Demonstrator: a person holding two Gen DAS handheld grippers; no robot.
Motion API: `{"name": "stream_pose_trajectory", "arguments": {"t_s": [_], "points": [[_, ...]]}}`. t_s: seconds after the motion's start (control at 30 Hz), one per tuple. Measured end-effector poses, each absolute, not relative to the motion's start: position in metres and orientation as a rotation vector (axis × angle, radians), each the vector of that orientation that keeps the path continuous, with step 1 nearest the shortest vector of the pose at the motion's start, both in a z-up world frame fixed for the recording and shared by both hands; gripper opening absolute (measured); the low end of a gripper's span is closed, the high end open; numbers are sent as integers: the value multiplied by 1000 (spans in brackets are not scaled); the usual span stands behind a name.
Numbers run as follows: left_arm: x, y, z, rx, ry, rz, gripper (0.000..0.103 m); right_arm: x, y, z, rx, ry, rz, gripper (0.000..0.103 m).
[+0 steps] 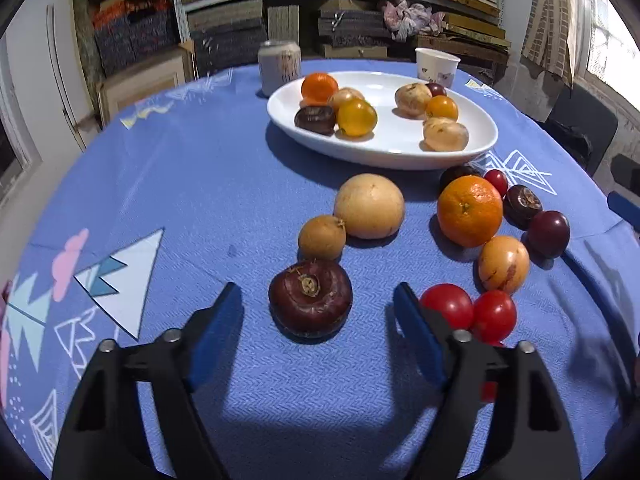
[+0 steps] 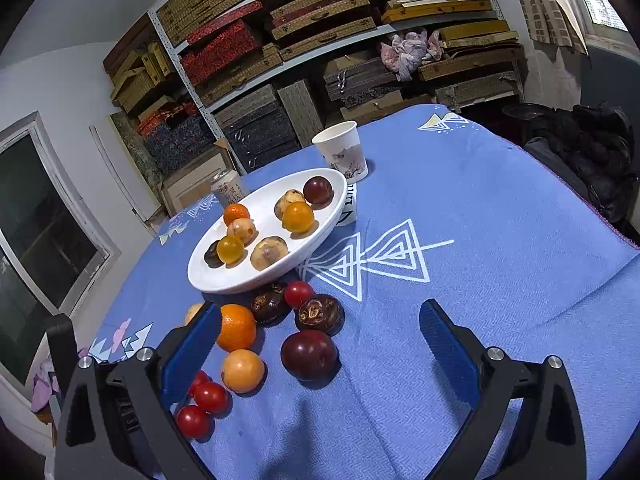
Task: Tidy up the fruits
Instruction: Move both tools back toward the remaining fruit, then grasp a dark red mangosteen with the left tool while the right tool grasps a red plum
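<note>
A white oval plate holds several fruits on the blue tablecloth. Loose fruits lie in front of it. In the left wrist view my left gripper is open, its blue pads on either side of a dark brown fruit without touching it. A tan round fruit, a smaller tan one, an orange and red tomatoes lie nearby. My right gripper is open and empty, just behind a dark purple plum, a brown fruit and an orange.
A drink can and a paper cup stand behind the plate. Shelves of boxes fill the background. The table edge runs along the right in the right wrist view, with a dark chair beyond.
</note>
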State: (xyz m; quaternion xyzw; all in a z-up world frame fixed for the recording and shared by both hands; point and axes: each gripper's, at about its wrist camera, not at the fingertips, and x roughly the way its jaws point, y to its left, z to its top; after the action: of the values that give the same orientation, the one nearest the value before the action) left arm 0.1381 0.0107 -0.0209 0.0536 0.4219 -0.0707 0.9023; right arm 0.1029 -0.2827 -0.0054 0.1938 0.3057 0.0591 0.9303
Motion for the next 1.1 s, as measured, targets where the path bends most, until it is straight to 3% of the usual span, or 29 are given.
{"name": "stream_pose_trajectory", "arguments": {"t_s": [0.03,0.27,0.33,0.6,0.77,0.9,0.93,1.0,1.03,1.1], "points": [[139,12,-23,100,881,-149,66,103,-283,-6,401,629,123,100],[138,8,-24,118,874,-167,66,106,-276,-12,373,672,128,100],[137,7,-23,133,868,-141,73,108,-265,-15,301,707,128,100],[138,9,-23,151,869,-92,86,112,-217,-32,-21,761,120,98],[139,11,-24,136,878,-95,86,117,-228,-35,46,789,124,86],[142,14,-26,104,900,-103,86,118,-235,-35,94,780,124,82],[143,15,-27,98,904,-104,86,119,-233,-36,89,790,128,75],[144,15,-28,89,913,-109,84,125,-229,-40,77,823,145,52],[144,14,-29,88,918,-114,76,128,-228,-43,78,844,150,42],[142,11,-28,95,913,-134,66,130,-229,-45,87,857,163,42]]}}
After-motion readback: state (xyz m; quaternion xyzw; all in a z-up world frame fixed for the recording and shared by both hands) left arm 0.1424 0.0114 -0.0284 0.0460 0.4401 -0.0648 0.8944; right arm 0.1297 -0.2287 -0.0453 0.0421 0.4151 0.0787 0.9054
